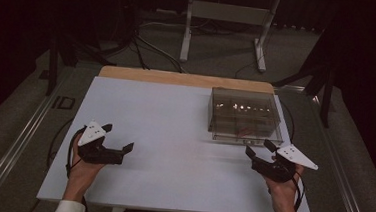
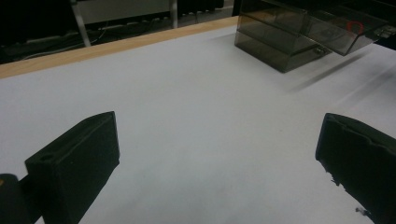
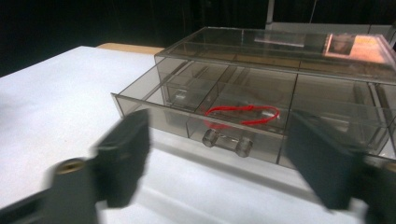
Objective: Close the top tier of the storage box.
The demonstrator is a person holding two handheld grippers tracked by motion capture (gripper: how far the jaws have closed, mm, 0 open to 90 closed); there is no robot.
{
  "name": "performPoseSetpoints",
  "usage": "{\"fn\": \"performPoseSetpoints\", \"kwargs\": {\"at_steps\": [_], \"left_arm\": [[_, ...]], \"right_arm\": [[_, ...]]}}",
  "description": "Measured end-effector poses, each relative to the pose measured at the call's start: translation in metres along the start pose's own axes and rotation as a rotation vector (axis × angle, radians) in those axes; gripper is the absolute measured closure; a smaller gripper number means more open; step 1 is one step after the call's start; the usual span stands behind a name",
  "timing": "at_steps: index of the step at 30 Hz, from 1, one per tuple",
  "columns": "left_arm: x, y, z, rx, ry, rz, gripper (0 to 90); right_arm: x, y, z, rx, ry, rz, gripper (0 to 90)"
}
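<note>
A smoky clear plastic drawer box point(image 1: 246, 110) point(image 3: 280, 51) stands at the right back of the white table point(image 1: 174, 135). Its bottom drawer point(image 3: 154, 105) point(image 1: 241, 136) is pulled out a little and holds a red loop point(image 3: 247, 108) point(image 2: 355, 25) behind a clear handle point(image 3: 229, 140). My right gripper point(image 1: 258, 147) point(image 3: 219, 126) is just in front of that drawer, open, with its blurred jaws apart on either side of the handle and not touching it. My left gripper point(image 1: 119, 137) point(image 2: 218, 121) is low over the table's left side, open, with nothing between its jaws.
A bare wooden strip point(image 1: 178, 77) edges the table's far side. Beyond it on the floor are a white metal stand point(image 1: 227, 13) and several cables point(image 1: 145, 48). The box point(image 2: 280, 42) lies far to the right of the left gripper.
</note>
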State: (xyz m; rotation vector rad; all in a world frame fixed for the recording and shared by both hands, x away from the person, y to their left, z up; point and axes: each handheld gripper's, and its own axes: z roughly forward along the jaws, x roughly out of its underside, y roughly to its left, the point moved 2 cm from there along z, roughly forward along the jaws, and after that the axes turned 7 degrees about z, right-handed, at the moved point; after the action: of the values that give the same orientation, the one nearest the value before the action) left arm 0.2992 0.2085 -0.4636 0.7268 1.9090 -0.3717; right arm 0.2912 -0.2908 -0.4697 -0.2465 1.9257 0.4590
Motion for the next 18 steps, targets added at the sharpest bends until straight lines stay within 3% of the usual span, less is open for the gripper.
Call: {"fn": "performPoseSetpoints", "kwargs": {"at_steps": [1,3,4,5,8,10,12,18], "left_arm": [[0.0,0.0,0.0,0.0,0.0,0.0,1.2],[0.0005,0.0001,0.0009,0.0,0.005,0.001,1.2],[0.0006,0.0001,0.0011,-0.001,0.005,0.001,1.2],[0.0006,0.0002,0.001,0.0,0.005,0.001,1.2],[0.0004,0.0007,0.0001,-0.003,0.001,-0.001,1.2],[0.0001,0.0012,-0.001,-0.008,-0.002,0.0,1.2],[0.0,0.0019,-0.0022,-0.01,-0.007,-0.005,1.2],[0.0003,0.0034,-0.0037,-0.02,-0.016,-0.012,1.2]], "right_arm": [[0.0,0.0,0.0,0.0,0.0,0.0,32.8],[0.001,0.0014,-0.0005,0.0,-0.009,-0.012,52.1],[0.0022,0.0034,-0.0002,0.01,-0.005,-0.019,67.6],[0.0022,0.0034,-0.0002,0.01,-0.005,-0.019,67.6],[0.003,0.0042,0.001,0.021,0.0,-0.008,90.0],[0.0031,0.0042,0.0011,0.025,-0.002,-0.007,90.0],[0.0033,0.004,0.0033,0.057,0.005,-0.007,90.0],[0.005,0.002,0.0078,0.071,0.025,-0.02,90.0]]}}
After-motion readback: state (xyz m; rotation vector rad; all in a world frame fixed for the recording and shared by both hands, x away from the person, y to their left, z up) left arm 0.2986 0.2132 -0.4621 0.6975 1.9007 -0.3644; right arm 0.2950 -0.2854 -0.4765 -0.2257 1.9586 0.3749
